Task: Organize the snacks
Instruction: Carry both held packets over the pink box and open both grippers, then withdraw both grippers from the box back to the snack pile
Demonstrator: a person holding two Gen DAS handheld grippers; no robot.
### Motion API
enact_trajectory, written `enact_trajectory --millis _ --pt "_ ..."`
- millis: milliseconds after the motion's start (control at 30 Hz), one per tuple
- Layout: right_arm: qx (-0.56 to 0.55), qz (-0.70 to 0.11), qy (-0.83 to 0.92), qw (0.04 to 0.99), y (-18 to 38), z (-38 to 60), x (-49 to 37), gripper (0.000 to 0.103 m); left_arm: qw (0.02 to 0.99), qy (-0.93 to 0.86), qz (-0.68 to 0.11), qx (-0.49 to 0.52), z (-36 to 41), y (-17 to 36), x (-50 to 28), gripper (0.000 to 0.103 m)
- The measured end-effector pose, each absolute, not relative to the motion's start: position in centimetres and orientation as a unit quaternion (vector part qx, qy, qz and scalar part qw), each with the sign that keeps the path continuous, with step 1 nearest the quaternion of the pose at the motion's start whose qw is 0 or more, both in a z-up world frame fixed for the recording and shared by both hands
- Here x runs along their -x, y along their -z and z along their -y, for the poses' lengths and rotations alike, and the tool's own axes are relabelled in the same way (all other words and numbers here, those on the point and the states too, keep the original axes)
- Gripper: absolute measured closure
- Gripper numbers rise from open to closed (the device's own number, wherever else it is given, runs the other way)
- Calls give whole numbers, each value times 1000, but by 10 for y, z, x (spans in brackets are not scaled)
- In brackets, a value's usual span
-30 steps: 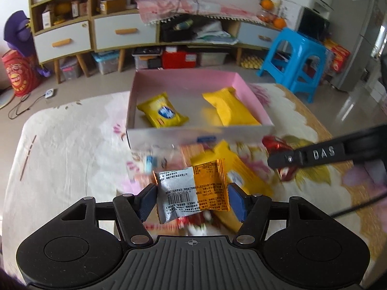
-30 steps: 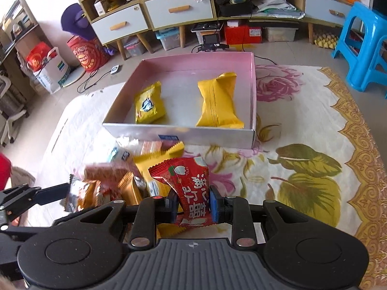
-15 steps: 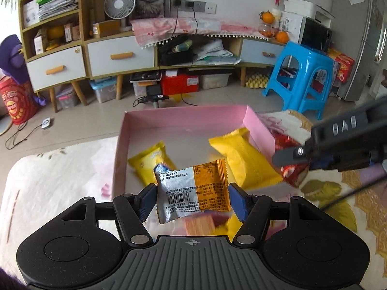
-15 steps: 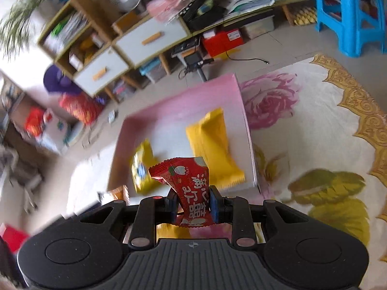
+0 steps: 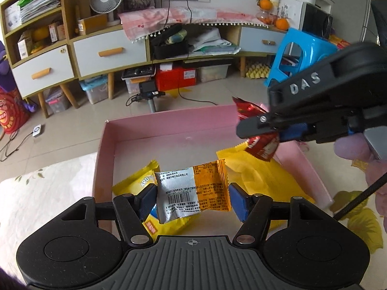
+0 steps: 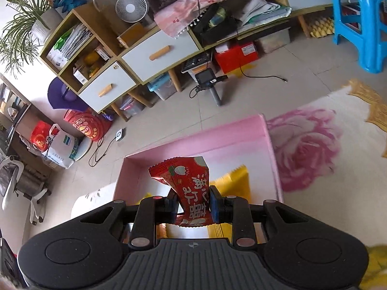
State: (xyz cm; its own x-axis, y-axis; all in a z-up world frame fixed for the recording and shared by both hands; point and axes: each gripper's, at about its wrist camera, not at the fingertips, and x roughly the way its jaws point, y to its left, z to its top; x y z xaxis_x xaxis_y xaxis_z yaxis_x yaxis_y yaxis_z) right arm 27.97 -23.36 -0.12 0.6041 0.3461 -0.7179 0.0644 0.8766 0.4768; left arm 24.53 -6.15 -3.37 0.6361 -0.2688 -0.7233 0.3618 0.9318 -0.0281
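**Snacks held over the pink box**

Snacks hang above the pink box (image 5: 169,125), our landmark. Inside it lie a large yellow bag (image 5: 261,176) and a smaller yellow packet (image 5: 135,183). Over it, our left gripper (image 5: 192,199) clamps a silver-and-orange packet (image 5: 193,191), and our right gripper (image 6: 192,206) pinches a red packet (image 6: 191,188).

Spreads as a cream floral cloth-covered surface (image 5: 36,193), printed with pink roses and yellow leaves, running below the jaws and out to either side of them. Bears directly one open-topped pink box (image 5: 169,120), under and just ahead of the jaws, with a large printed rose ahead and right of them.
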Motion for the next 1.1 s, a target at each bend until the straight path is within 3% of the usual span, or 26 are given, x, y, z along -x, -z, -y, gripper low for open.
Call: enact_trajectory --millis 233,333,400,433,600,1100 --pt "-230 -433 -85 868 9 229 -293 85 903 173 -389 -64 64 42 -254 35" --pt "-217 -415 -92 879 6 227 -292 78 904 167 -388 -62 62 43 -255 23" --pt "-208 -404 -91 886 2 226 -289 45 903 166 -391 -56 60 43 -257 19" --pt "-204 -399 -92 889 0 226 -287 43 902 167 -395 -53 59 43 -258 18" --pt "-202 -401 -93 889 -5 227 -285 42 901 165 -397 -49 54 39 -253 10" --pt "-177 -404 -80 894 -30 228 -245 28 907 156 -391 -20 40 6 -215 8"
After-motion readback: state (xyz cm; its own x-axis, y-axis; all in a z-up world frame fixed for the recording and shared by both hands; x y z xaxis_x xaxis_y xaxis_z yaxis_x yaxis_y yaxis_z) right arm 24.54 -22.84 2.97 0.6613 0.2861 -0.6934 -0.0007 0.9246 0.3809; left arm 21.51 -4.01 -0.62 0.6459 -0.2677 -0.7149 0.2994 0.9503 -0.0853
